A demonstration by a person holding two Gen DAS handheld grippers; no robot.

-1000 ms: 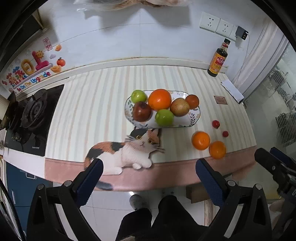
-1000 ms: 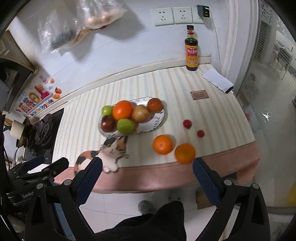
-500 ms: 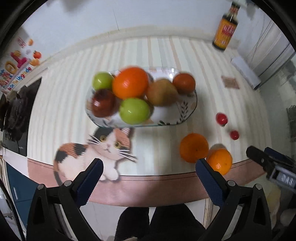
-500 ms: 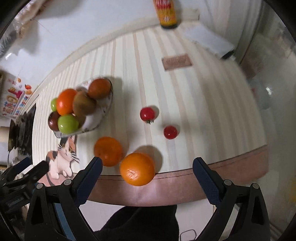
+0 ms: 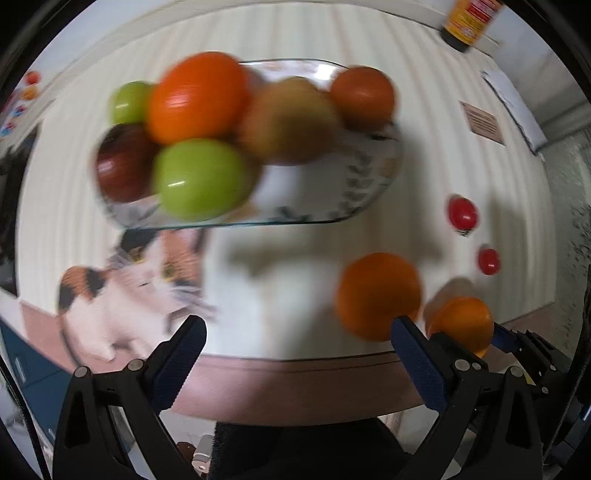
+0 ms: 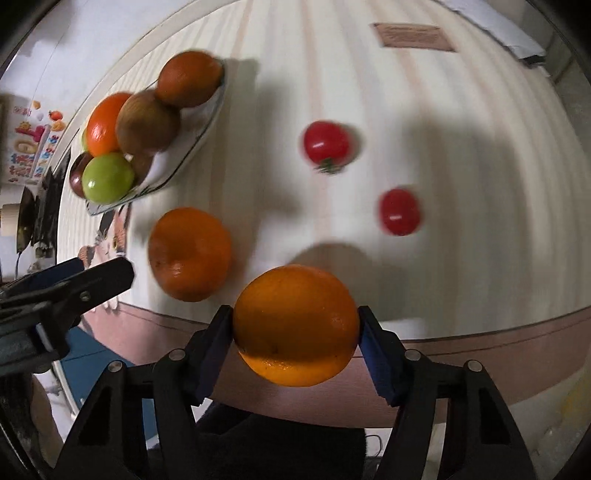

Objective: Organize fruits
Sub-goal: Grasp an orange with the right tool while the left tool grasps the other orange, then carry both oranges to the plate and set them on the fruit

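Note:
My right gripper [image 6: 295, 328] is shut on an orange [image 6: 295, 325] at the counter's front edge; both blue pads touch its sides. A second orange [image 6: 190, 253] lies just left of it on the counter. Two small red tomatoes [image 6: 327, 146] [image 6: 400, 210] lie beyond. An oval plate [image 5: 332, 184] holds several fruits: green apples, a dark red apple, an orange and brownish ones. My left gripper [image 5: 295, 350] is open and empty, near the front edge below the plate, with the second orange [image 5: 378, 293] beside its right finger.
A cat picture [image 5: 140, 284] is printed on the striped mat near the front left. A sauce bottle [image 5: 469, 22] stands at the back right by the wall. A small brown card [image 6: 410, 37] and a white cloth [image 5: 513, 107] lie at the far right.
Both grippers have moved forward and down toward the counter. My right gripper has closed on the front orange. My left gripper stays open.

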